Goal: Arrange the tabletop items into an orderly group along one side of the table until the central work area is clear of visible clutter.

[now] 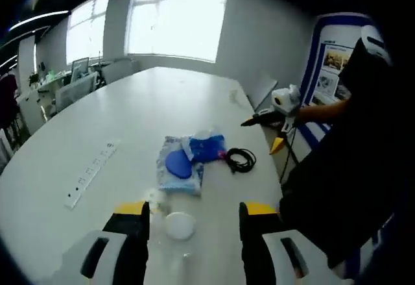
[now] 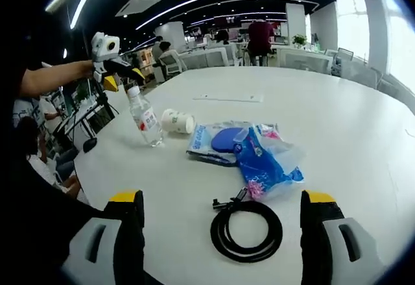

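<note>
A blue pouch [image 2: 267, 163] and a clear packet with a blue oval case [image 2: 223, 139] lie mid-table, with a coiled black cable [image 2: 246, 230] beside them. A clear water bottle [image 2: 146, 117] stands upright next to a paper cup [image 2: 176, 121] lying on its side. My right gripper [image 2: 222, 200] is open, its jaws either side of the cable and short of it. My left gripper [image 1: 194, 210] is open just behind the cup [image 1: 179, 225], with the pouch [image 1: 206, 148] and the cable [image 1: 240, 160] farther ahead. The left gripper [image 2: 123, 76] hangs above the bottle.
A white power strip [image 1: 91, 174] lies along the left part of the white table [image 1: 130, 116]. The right gripper [image 1: 262, 134] hovers at the table's right edge, held by a person in dark clothes. Desks, chairs and people fill the room behind.
</note>
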Motion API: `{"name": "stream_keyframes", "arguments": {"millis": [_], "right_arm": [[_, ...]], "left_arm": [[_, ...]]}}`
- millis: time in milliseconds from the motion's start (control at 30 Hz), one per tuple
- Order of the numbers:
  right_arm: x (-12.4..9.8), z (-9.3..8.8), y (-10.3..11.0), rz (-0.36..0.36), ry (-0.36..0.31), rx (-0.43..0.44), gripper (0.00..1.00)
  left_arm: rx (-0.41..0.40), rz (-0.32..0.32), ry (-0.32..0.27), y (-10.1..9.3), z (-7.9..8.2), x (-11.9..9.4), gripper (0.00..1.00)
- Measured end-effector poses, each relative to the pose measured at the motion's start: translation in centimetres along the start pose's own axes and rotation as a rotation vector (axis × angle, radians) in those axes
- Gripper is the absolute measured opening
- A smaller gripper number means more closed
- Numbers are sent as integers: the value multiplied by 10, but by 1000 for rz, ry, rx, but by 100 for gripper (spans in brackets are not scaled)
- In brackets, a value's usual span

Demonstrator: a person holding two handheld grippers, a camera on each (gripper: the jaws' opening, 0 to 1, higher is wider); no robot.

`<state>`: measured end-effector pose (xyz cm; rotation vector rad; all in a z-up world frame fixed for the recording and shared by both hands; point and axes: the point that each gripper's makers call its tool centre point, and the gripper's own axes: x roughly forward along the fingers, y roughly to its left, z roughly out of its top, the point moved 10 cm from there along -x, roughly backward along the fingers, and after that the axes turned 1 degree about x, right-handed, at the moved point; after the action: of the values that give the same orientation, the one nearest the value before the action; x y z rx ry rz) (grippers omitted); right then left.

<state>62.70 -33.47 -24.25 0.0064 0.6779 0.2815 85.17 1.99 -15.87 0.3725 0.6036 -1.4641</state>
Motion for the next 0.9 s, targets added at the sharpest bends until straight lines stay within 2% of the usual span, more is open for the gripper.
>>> {"name": "stream_keyframes", "arguments": {"millis": [33, 100, 200, 300, 400, 467, 500, 600, 667, 767, 900], "right_arm": [[0, 1, -1, -1, -4, -2, 99], [0, 3, -2, 8, -12, 3, 99], [2, 4, -5, 13, -18, 2, 99], [2, 6, -9, 18, -21, 5, 99], [1, 9, -13, 24, -27, 7, 99], [0, 10, -18, 23, -35, 12, 99], [-1, 11, -20, 22, -40, 17, 99], [-3, 14, -25, 20, -59, 11, 100], [-4, 16, -27, 17, -70, -3, 100], [-4, 17, -28, 34, -69, -13, 100], [-6, 20, -29, 42, -79, -18, 100]], "left_arm": [[-19, 37, -22, -3, 0, -3, 59], [-47, 60, -64, -9, 0, -7, 65], [-110, 84, -56, -18, -5, -11, 73], [-128, 172, -65, -27, -12, -15, 73], [-187, 263, -89, -37, -21, -19, 77], [-192, 318, -47, -42, -26, -21, 81], [-164, 368, -58, -45, -29, -22, 81], [-207, 383, -51, -63, -36, -19, 88], [-266, 410, -79, -76, -42, -18, 92], [-294, 440, -132, -94, -46, -16, 93], [-316, 511, -139, -119, -53, -13, 96]]}}
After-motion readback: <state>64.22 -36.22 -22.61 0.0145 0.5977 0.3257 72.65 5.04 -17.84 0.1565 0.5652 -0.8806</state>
